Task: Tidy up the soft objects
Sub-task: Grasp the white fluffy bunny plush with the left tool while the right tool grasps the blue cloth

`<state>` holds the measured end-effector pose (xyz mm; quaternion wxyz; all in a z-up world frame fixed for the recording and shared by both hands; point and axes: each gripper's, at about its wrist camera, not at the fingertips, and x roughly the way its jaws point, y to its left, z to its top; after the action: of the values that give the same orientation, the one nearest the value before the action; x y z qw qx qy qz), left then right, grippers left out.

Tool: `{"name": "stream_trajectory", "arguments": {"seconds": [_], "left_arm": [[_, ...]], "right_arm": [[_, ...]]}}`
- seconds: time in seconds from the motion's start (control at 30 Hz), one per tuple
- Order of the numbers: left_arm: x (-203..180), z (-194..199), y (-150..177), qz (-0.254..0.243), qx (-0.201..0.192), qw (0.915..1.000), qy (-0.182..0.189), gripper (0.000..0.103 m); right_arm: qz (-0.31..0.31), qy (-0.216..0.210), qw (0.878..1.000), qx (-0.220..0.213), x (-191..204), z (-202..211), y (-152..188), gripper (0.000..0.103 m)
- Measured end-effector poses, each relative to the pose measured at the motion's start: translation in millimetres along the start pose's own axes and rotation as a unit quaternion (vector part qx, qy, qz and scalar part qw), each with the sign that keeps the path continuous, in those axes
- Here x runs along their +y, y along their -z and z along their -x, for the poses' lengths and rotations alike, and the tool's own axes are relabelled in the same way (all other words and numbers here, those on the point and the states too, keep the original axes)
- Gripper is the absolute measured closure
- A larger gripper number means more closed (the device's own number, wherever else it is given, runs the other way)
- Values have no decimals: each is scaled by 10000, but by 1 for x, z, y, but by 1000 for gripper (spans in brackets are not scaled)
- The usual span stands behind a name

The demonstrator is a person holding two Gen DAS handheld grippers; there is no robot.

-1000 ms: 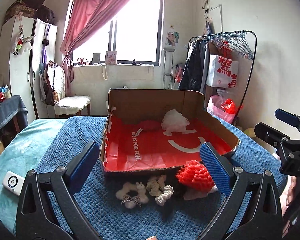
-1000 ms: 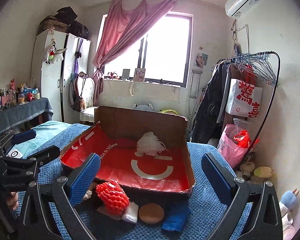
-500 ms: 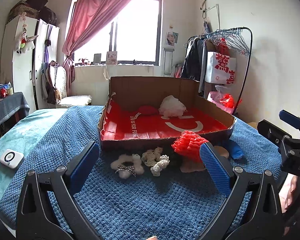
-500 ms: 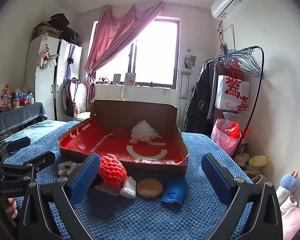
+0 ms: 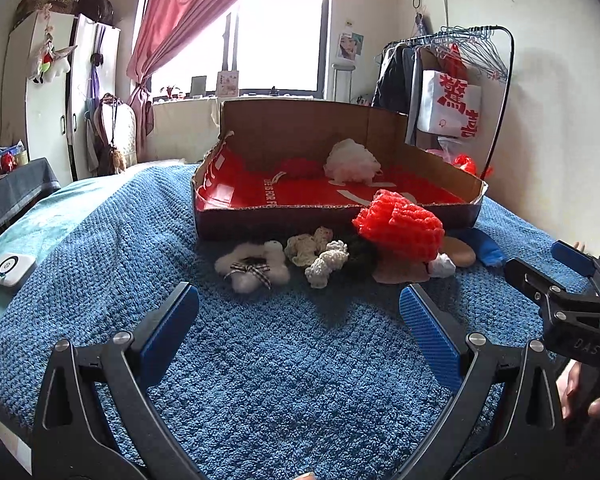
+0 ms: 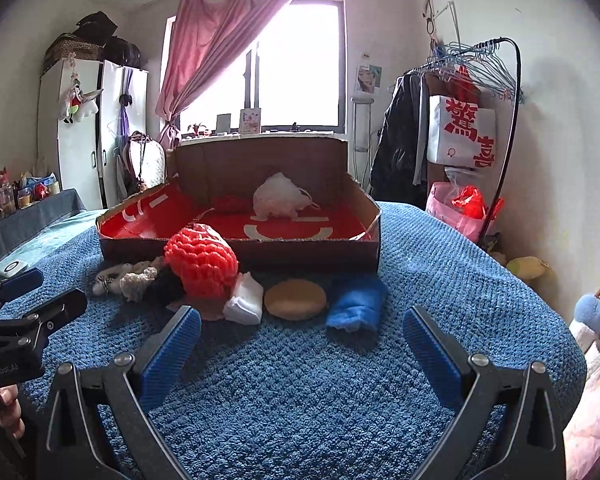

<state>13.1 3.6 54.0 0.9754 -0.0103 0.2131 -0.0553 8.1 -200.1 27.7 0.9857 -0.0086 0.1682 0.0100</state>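
Blue knitted blanket (image 5: 260, 360) covers the bed and carries everything, largest first the shallow cardboard box (image 5: 336, 222) with its red lining, which stands at the far side. Inside it, toward the back wall, lie a white mesh puff (image 5: 352, 162) and a red soft item (image 5: 300, 168), so I judge the sorting begun but mostly undone. A row of soft things waits on the blanket just in front of the box's near wall: a red foam net (image 6: 200, 262), a folded blue cloth (image 6: 358, 302), a tan round pad (image 6: 296, 300), a small white bundle (image 6: 244, 304), a fluffy white piece with a checked bow (image 5: 254, 268), and cream crocheted bits (image 5: 320, 254) beside something dark that I cannot make out. The left gripper (image 5: 298, 318) and the right gripper (image 6: 300, 338) both hang over bare blanket short of the row, jaws spread wide, grasping nothing. Each loose item seems to need carrying into the box.
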Motion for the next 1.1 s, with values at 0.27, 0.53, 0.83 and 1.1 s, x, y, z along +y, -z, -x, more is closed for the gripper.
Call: {"name": "stream_trajectory", "arguments": {"seconds": [0.27,0.53,0.83,1.1], "left_arm": [[2,-13,10,86,338,9994,15,1],[5,-21,8,161,585,9981,55,1],[22,-37,-16,119,992,9950,36,1],[40,-68,-38,31,1459,9893,-28,1]], "right_arm": [[-12,29,9996,272,0,-13,13,0],[-117,9,9989,464,-8,-23,10,0],[-261,-50,9950,963,-24,-47,-9,0],[-483,-84,9874,1503,-48,-81,-33,0]]}}
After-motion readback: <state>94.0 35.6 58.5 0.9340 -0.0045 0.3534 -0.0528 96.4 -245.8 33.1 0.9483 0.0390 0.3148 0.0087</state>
